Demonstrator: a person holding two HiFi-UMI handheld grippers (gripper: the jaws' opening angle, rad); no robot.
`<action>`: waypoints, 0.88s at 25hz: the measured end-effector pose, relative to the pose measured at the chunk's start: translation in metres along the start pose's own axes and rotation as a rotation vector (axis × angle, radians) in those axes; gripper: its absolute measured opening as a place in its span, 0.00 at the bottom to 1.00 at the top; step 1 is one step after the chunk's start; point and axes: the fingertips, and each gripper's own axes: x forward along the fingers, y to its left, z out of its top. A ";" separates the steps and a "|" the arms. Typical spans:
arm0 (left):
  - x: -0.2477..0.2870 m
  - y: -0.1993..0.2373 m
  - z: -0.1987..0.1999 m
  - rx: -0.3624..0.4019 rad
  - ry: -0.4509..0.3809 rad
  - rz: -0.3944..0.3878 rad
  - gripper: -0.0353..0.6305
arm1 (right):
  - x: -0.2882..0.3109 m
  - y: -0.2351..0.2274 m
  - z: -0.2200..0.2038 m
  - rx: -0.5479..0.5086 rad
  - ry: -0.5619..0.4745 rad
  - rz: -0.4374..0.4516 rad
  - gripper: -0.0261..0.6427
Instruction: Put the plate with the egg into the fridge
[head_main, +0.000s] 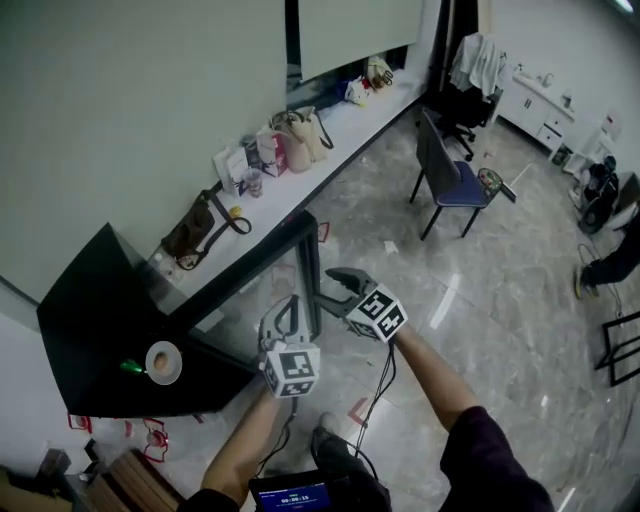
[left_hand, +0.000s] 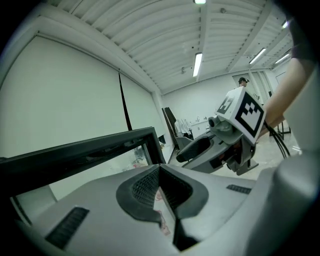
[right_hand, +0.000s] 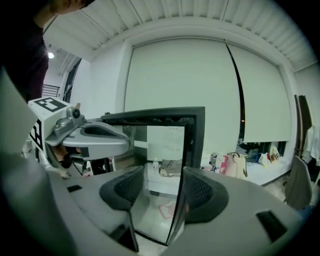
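Two tools faced the glass door: my left gripper was closed and empty, my right gripper gaped. The plate with the egg sat on the fridge.

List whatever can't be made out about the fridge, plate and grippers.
Fridge inside: head view, hidden under its black top; gripper views show only the door.
Plate: head view only, too small to confirm the egg.
Right gripper: jaws apart, door edge seen between them; contact unclear, right gripper view.
Person: head view, cut off by the right edge.
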 end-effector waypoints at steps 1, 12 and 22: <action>0.008 -0.001 0.000 -0.001 0.006 0.001 0.07 | 0.006 -0.009 -0.001 -0.005 0.009 0.021 0.39; 0.045 0.003 -0.027 0.009 0.061 0.019 0.07 | 0.071 -0.050 -0.006 -0.047 0.059 0.192 0.55; 0.033 0.011 -0.029 -0.001 0.070 0.045 0.07 | 0.067 -0.044 -0.007 -0.018 0.056 0.153 0.55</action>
